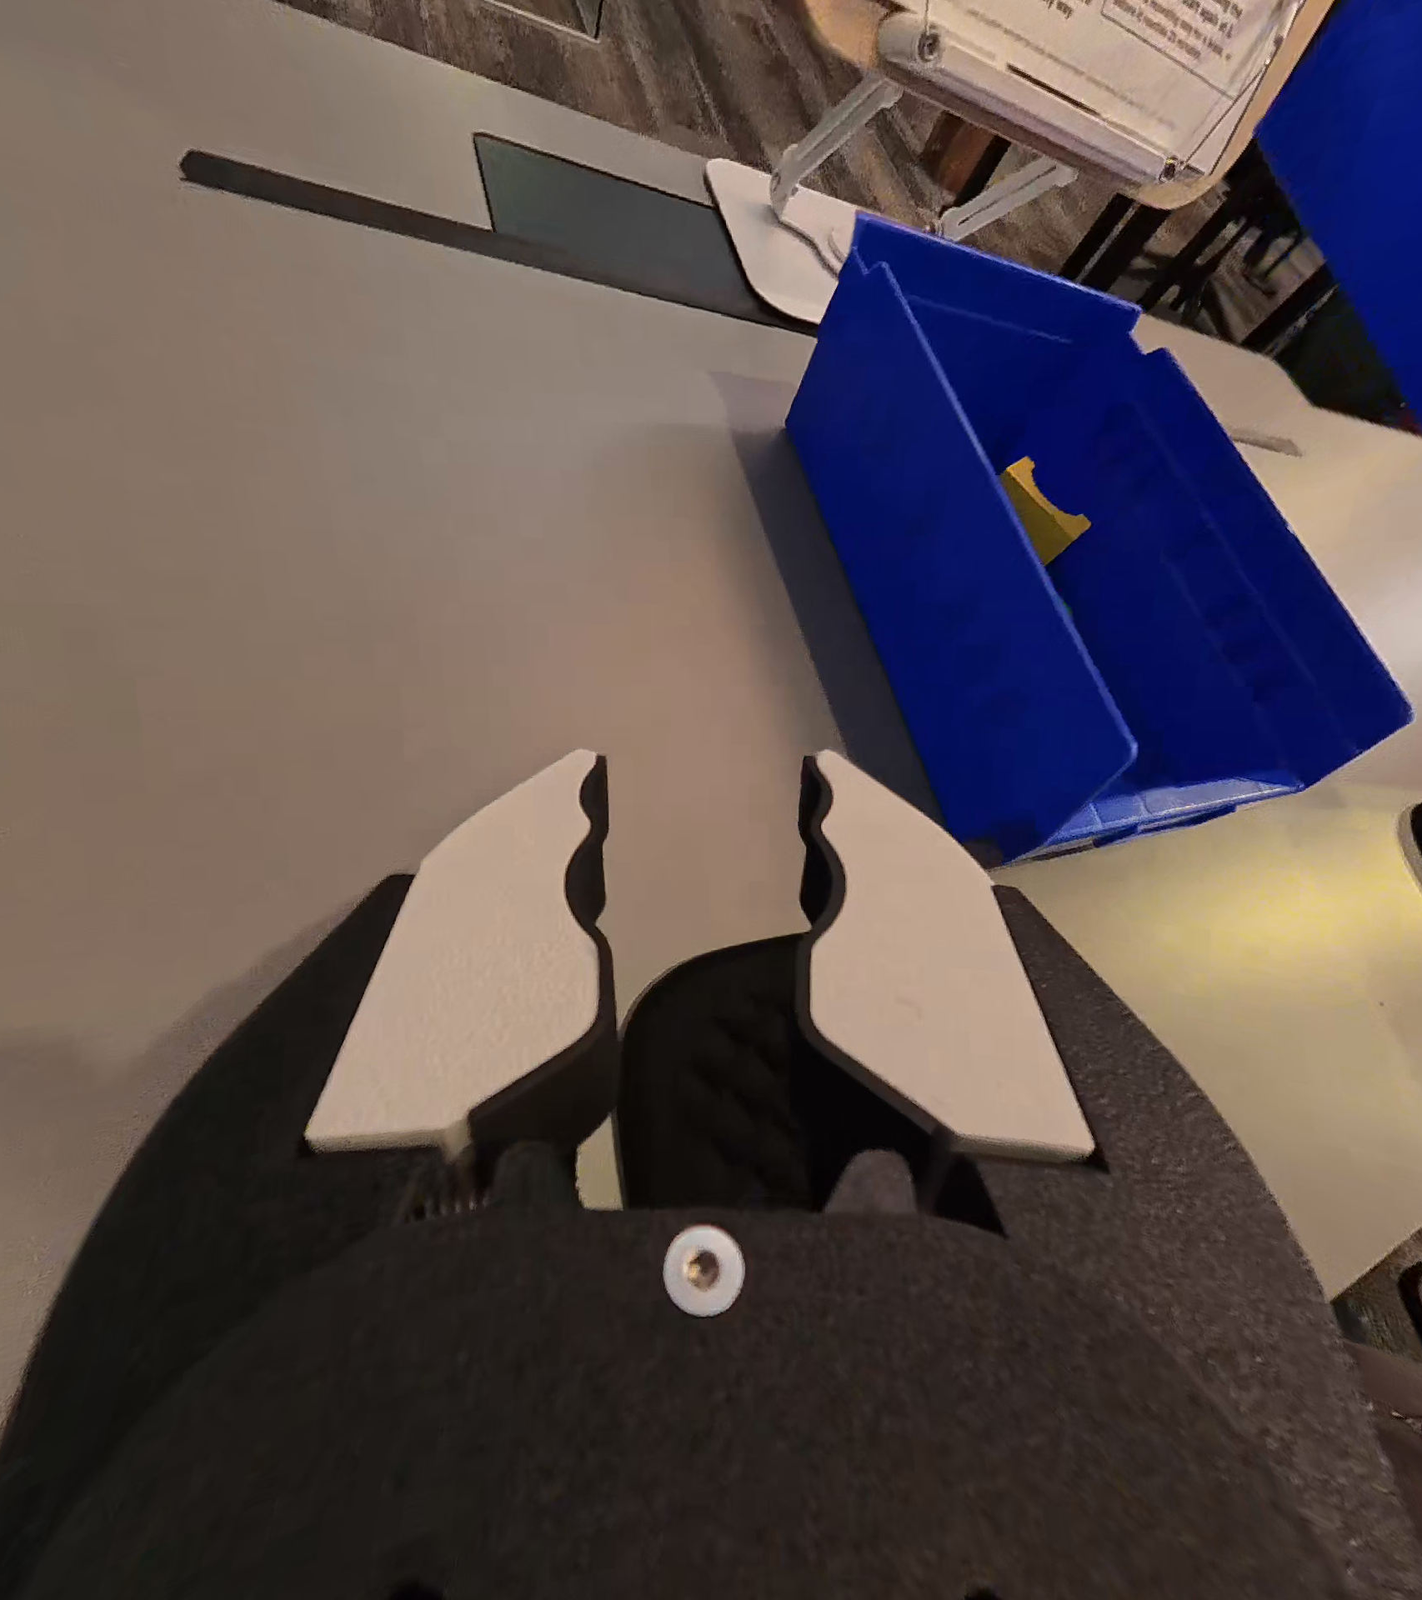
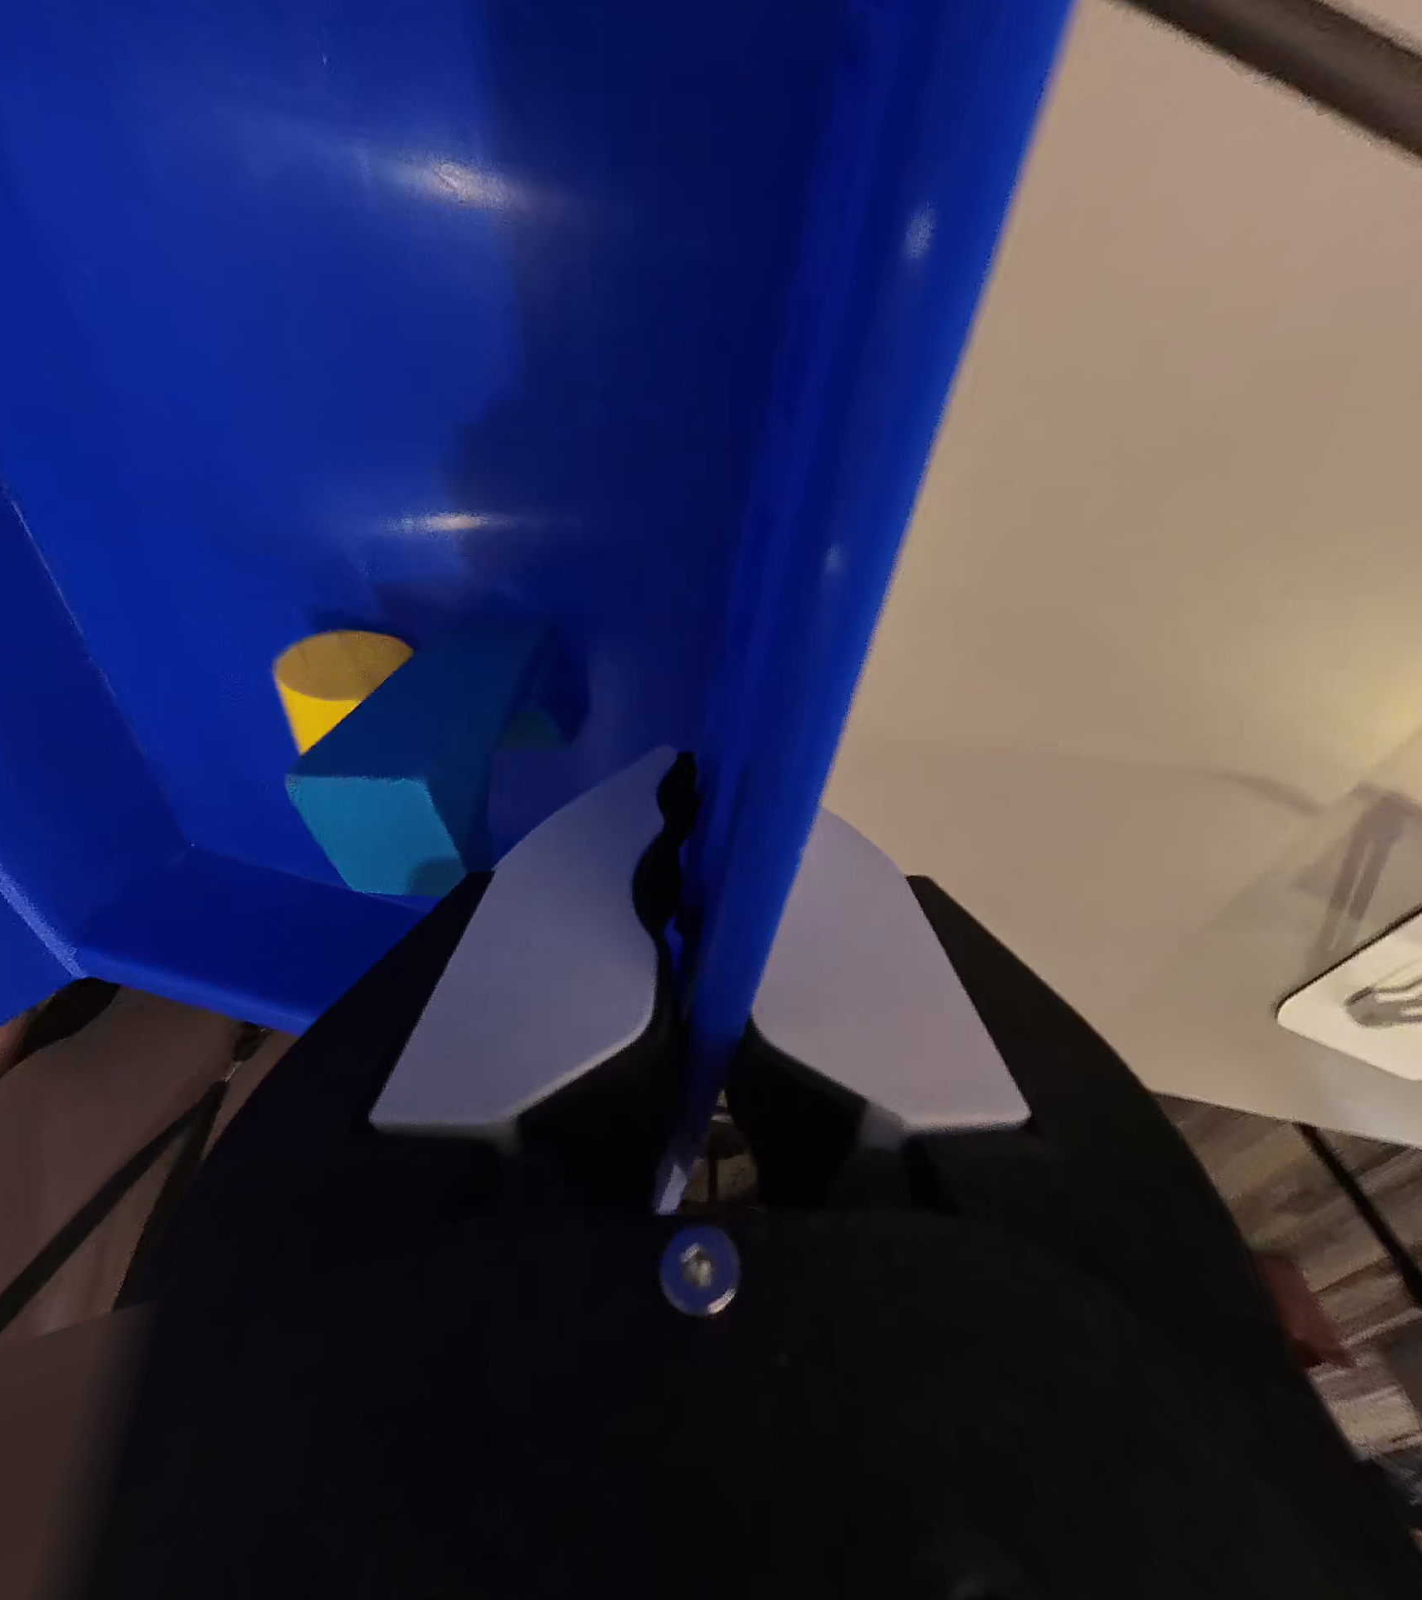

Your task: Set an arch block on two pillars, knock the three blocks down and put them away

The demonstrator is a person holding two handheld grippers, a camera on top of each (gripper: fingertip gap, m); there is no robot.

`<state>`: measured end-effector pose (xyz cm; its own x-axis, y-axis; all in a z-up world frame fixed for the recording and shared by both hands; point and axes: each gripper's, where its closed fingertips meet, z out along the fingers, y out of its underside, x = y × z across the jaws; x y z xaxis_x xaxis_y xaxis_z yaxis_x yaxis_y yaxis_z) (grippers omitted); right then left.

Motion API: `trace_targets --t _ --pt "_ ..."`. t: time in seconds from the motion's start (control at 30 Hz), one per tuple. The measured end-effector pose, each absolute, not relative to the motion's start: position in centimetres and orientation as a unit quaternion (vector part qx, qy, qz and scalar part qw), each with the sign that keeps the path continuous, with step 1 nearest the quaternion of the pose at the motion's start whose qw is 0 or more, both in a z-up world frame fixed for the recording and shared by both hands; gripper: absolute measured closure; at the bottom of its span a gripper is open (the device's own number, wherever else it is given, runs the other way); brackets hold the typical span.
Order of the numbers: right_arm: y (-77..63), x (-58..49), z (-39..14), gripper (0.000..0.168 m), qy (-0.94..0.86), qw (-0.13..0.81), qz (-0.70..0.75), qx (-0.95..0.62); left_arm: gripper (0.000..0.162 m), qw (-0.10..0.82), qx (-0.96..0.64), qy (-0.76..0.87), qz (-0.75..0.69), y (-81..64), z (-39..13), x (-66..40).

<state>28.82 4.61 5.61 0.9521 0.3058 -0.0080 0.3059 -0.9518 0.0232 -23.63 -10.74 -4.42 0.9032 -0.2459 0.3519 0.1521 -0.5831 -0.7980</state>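
Two blue bins show up in our pictures. In the left wrist view, one blue bin (image 1: pixel 993 623) sits on the pale table (image 1: pixel 300 563), right of the middle of the frame. Its long side runs from the upper middle down toward the lower right. Inside it we see a yellow arch block (image 1: pixel 1041 512), tipped on its side with its curved cut facing the upper right. Our left gripper (image 1: pixel 701 766) hangs over the bare table at the lower middle. Its two fingers are wide apart and hold nothing.

In the right wrist view, our right gripper (image 2: pixel 729 783) is pinched tight on the wall of a second blue bin (image 2: pixel 820 433), one finger inside and one outside. That wall runs straight up the middle of the frame. The same bin shows at the upper right edge of the left wrist view. Down in its corner, left of the middle, we see a yellow round block (image 2: pixel 326 684) with its flat end facing up. A blue block (image 2: pixel 396 779) lies across it, its long side pointing from lower left to upper right.
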Motion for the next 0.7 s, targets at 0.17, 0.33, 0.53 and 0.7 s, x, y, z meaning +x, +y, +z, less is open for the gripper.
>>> trace_targets --t 0.17,0.33,0.53,0.7 --pt "5.9 14.8 7.8 0.163 0.246 -0.004 -0.05 0.968 0.118 0.459 -0.863 0.024 -0.21 -11.8 -4.7 -24.8" --pt "5.7 0.7 6.3 0.163 0.319 -0.006 -0.115 0.941 0.108 0.461 -0.867 0.015 -0.187 -13.6 -3.8 -27.1" --pt "5.5 -11.2 1.4 0.162 0.336 -0.009 -0.168 0.927 0.106 0.467 -0.871 -0.006 -0.152 -16.5 -3.1 -31.0" --pt "4.2 -15.7 -2.9 0.164 0.345 0.036 -0.161 0.924 0.106 0.456 -0.876 -0.016 -0.157 -17.8 -3.8 -32.2"
